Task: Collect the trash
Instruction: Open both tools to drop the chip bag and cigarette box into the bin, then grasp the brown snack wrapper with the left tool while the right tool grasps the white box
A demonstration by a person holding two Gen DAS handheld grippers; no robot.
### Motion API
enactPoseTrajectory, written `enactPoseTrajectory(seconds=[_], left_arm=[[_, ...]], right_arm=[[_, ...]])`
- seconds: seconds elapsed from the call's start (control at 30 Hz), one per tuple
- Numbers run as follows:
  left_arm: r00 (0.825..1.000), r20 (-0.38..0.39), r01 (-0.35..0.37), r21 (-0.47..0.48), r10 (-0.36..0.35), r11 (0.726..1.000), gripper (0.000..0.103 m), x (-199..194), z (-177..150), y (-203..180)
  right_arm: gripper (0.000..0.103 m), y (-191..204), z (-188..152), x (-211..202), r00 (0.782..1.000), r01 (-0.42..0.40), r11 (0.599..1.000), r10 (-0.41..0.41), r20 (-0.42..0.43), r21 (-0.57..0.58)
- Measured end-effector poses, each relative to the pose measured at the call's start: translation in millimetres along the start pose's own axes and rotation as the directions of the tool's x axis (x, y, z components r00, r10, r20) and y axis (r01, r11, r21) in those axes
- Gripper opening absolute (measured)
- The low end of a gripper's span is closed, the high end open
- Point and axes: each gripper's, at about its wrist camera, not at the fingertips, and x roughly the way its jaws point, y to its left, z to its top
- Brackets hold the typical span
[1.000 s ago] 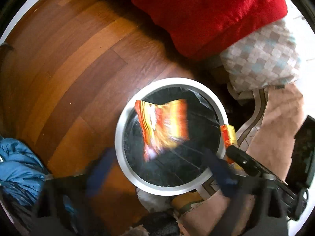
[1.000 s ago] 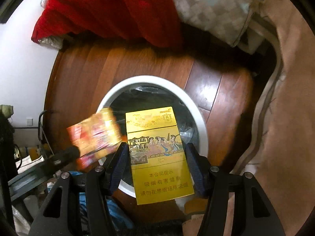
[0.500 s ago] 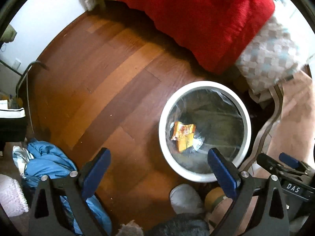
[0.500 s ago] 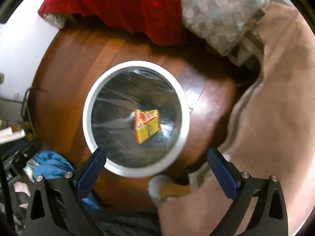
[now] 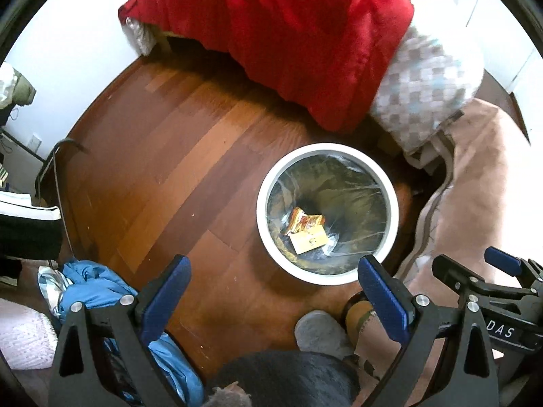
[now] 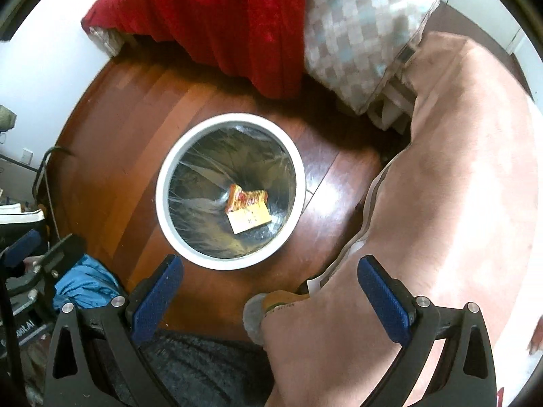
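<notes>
Wooden floor [image 5: 176,183] below; both tongs [image 5: 275,291] [image 6: 271,291] point down, gaping.

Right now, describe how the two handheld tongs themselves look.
Both look alike. The left tongs and right tongs have black angular frames with triangular cut-outs, silver round bolt heads, and flat fingers faced with textured blue pads. In the left wrist view the right unit's black body carries white lettering reading "DAS".

Left gripper [image 5: 274,293]: black triangular-cutout frames, blue ribbed pads [image 5: 383,300], silver screws at finger bases. Right gripper [image 6: 269,291] same build; white "DAS" lettering on its black body, seen at 4 o'clock in left view. Person wears grey sock [image 5: 317,330], dark trousers [image 5: 288,378].
</notes>
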Motion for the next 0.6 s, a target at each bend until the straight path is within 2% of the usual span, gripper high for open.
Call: enactPoseTrajectory(seconds=[0.2, 0.37, 0.5, 0.6], left_arm=[[0.996, 0.086, 0.014, 0.011, -0.015, 1.0, 0.1, -53, -10, -5], [0.988, 0.155, 0.016, 0.011, -0.017, 1.0, 0.1, -95, -22, -8], [0.977, 0.212, -0.025, 0.003, 0.024, 1.0, 0.1, -129, -34, -13], [0.959, 0.284, -0.034, 0.024, 0.026, 0.999, 0.1, -156, -46, -27]], right_arm=[[0.103, -2, -14, -56, 0.996, -0.008, 1.0, 0.008, 0.084, 0.001], [0.103, -8, -30, -106, 0.985, -0.05, 0.999, 0.049, 0.166, 0.005], [0.103, -18, -49, -154, 0.961, -0.137, 0.99, 0.125, 0.247, 0.028], [0.103, -38, -70, -192, 0.935, -0.208, 0.977, 0.182, 0.303, 0.056]])
